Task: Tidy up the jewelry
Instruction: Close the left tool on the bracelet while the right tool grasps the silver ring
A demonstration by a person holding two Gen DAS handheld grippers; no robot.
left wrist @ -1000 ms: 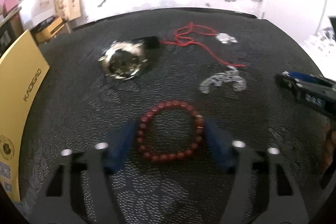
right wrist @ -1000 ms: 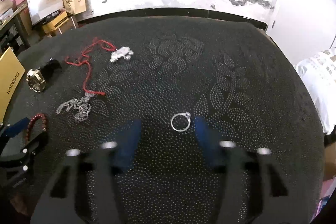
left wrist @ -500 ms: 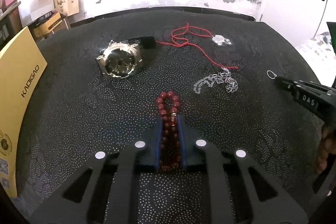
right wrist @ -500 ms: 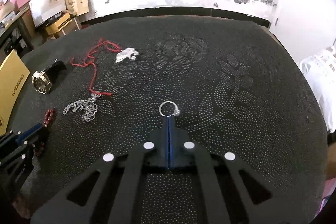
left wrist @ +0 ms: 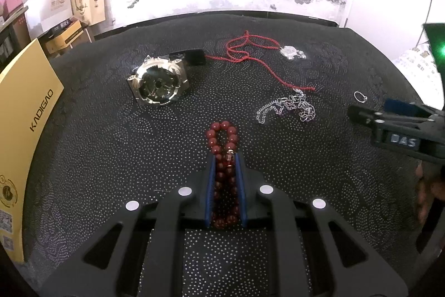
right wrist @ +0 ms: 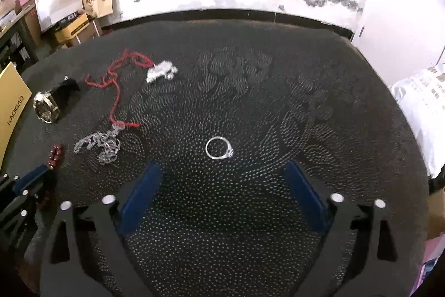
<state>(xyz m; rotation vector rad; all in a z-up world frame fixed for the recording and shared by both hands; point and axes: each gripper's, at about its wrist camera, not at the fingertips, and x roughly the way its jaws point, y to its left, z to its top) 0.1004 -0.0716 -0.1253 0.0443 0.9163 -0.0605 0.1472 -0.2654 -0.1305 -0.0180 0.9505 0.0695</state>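
Left wrist view: your left gripper (left wrist: 224, 157) is clenched on the red bead bracelet (left wrist: 224, 146), squeezed into a narrow loop that pokes out toward the far side. Far left of it lies the watch (left wrist: 157, 82); far right, the silver chain (left wrist: 286, 107). Your right gripper (right wrist: 222, 171) is spread wide, with the ring (right wrist: 219, 148) lying untouched on the black cloth (right wrist: 278, 102) just beyond its fingertips.

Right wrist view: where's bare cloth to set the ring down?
Free: the wide stretch of black cloth right of and beyond the ring. Crowded on the left: silver chain, red cord necklace, watch, bead bracelet.
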